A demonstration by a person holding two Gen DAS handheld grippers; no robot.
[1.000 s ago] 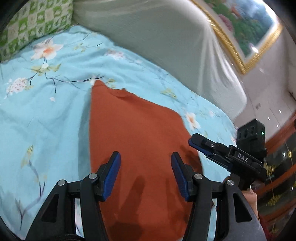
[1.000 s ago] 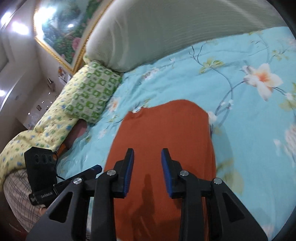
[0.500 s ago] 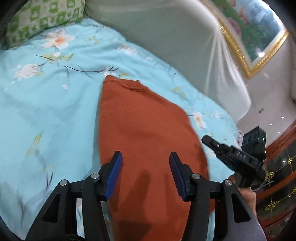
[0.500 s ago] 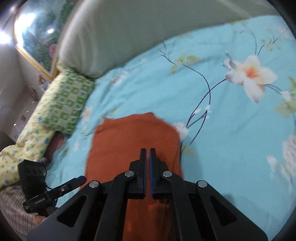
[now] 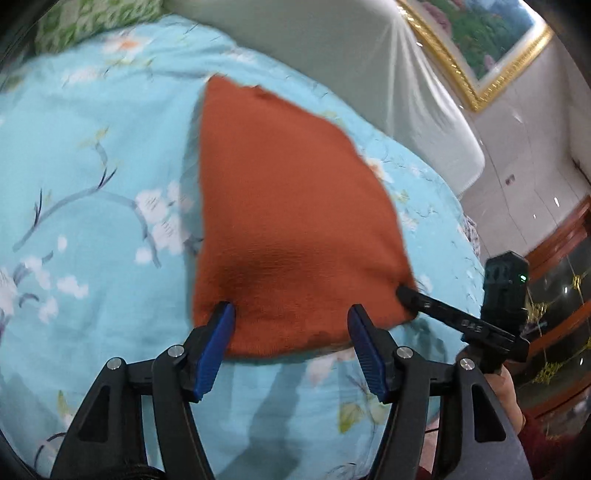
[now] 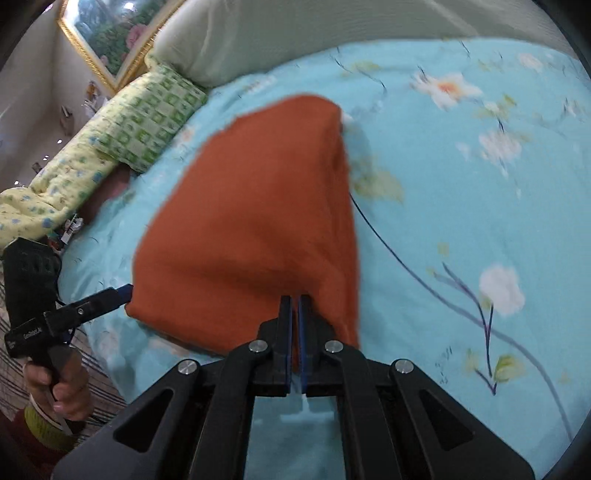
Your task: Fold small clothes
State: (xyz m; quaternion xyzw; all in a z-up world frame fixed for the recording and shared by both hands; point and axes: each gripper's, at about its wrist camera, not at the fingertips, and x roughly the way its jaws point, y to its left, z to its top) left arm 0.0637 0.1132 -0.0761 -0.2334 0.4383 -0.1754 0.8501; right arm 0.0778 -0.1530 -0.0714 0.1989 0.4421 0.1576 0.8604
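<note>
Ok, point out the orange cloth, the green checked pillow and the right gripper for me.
orange cloth (image 5: pixel 288 206): left wrist view, middle of fabric.
green checked pillow (image 6: pixel 147 114): right wrist view, its top face.
right gripper (image 6: pixel 294 306): right wrist view, between its fingertips.

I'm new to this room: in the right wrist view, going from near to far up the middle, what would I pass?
Right tool → orange cloth → blue floral sheet → pale headboard.
</note>
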